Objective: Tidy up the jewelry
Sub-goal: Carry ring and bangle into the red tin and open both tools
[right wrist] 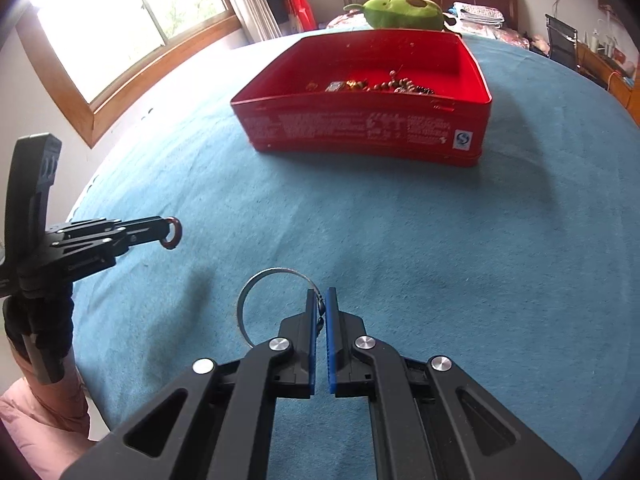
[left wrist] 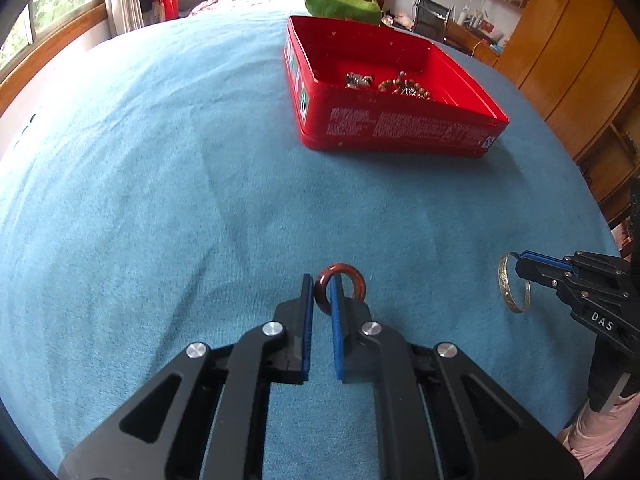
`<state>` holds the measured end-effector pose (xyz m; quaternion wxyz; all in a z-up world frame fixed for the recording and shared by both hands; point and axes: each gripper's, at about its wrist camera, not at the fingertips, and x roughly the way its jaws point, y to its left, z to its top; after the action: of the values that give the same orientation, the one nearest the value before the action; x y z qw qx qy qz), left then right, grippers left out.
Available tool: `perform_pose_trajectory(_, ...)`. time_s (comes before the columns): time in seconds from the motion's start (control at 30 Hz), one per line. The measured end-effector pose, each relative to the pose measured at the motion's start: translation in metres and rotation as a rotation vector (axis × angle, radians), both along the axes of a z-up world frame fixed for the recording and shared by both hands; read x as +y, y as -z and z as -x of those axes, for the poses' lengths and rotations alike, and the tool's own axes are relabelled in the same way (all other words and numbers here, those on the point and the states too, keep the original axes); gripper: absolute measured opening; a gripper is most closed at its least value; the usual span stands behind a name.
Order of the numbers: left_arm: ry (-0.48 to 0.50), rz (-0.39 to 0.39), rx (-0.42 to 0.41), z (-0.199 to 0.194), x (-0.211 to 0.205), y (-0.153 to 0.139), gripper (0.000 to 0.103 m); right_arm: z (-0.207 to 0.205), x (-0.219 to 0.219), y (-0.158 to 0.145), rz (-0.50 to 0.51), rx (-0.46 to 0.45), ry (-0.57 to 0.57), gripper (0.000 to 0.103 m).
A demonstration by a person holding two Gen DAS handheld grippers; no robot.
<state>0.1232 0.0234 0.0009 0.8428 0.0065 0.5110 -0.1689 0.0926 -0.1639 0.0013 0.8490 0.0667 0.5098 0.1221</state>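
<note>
Some beaded pieces already lie in the red tin toward the bed's far edge, while the left hand-held gripper pinches a red ring and the right hand-held gripper clamps a silver bangle, both raised near the bed's near edge, not yet boxed.

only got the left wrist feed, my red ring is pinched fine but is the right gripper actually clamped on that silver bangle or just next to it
Observer: Clamped. In the right wrist view the right gripper has the silver bangle band pinched between its blue pads, the hoop standing out to the left.
Operator: anything else caught in there
Observer: A small dark bead or clasp on the band sits between the pads.
Operator: is my ring off the bed
Observer: From the right wrist view the red ring hangs at the left gripper tip above the blue bedspread.
Operator: near corner of the tin free
Observer: The red tin has jewelry spread along its near wall there too.
</note>
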Motion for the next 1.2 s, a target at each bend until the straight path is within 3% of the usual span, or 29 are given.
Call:
perform_pose_trajectory(0.23, 0.01, -0.01, 0.051, -0.013, -0.013, 0.02, 0.006, -0.011, -0.006, 0.025, -0.001, 0.067, 0.015, 0.004)
perform_pose_trajectory(0.37, 0.013, -0.004, 0.065, -0.016, -0.015, 0.025, 0.006, -0.015, -0.011, 0.023, 0.007, 0.067, 0.023, 0.004)
perform_pose_trajectory(0.63, 0.04, 0.006, 0.014, -0.03, -0.027, -0.007, 0.006, -0.028, -0.016, -0.02, 0.056, -0.012, 0.023, 0.004)
perform_pose_trajectory(0.93, 0.068, 0.054, -0.065, -0.076, -0.054, -0.063, 0.006, -0.08, -0.033, -0.071, 0.059, -0.084, 0.058, 0.004)
perform_pose_trajectory(1.03, 0.061, 0.062, -0.082, -0.1, -0.066, -0.071, 0.007, -0.107, -0.039, -0.076, 0.059, -0.091, 0.083, 0.004)
perform_pose_trajectory(1.2, 0.041, 0.079, -0.058, -0.147, -0.086, -0.059, 0.007, -0.153, -0.049, -0.062, 0.055, -0.07, 0.126, 0.004)
